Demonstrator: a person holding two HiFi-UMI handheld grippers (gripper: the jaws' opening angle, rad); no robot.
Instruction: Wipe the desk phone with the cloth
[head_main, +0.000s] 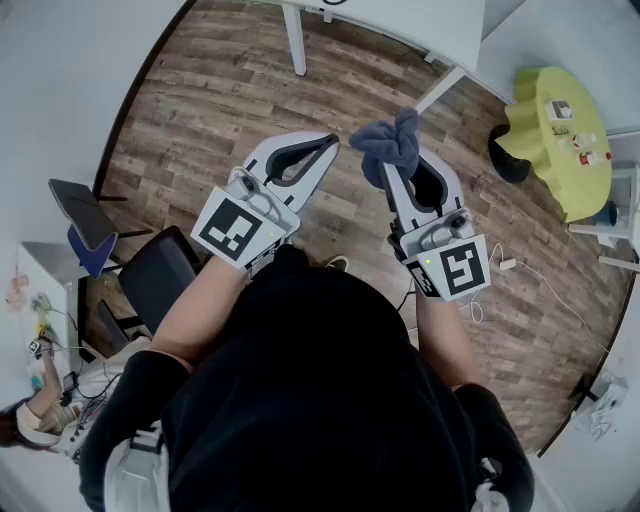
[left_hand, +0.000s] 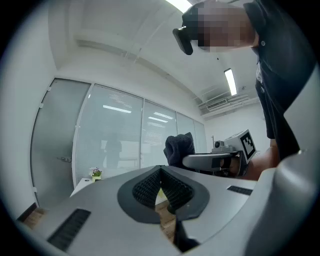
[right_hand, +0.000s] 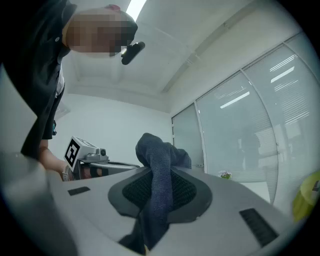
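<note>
**Status: right fingers (head_main: 447, 192) clamped on cloth (head_main: 390, 142), left fingers (head_main: 262, 158) closed on nothing**

Hard to read: my torso (head_main: 320, 400) blocked the wood floor (head_main: 200, 110) under me in the head view. The white surface (head_main: 400, 18) was cut off by the top edge, with only its legs clear. The items on the yellow-green surface (head_main: 540, 140) at far right were too small to identify. In the right gripper view, the cloth's lower end ran out of sight between the finger bases.

The right gripper (head_main: 386, 170) pinched the dark grey-blue cloth mid-length, with a bunched wad sticking out past the tips. The left gripper (head_main: 334, 140) was tip to tip, with nothing between. I held both raised side by side over the floor. The cloth was just beside the left tips, with a small gap showing.
</note>
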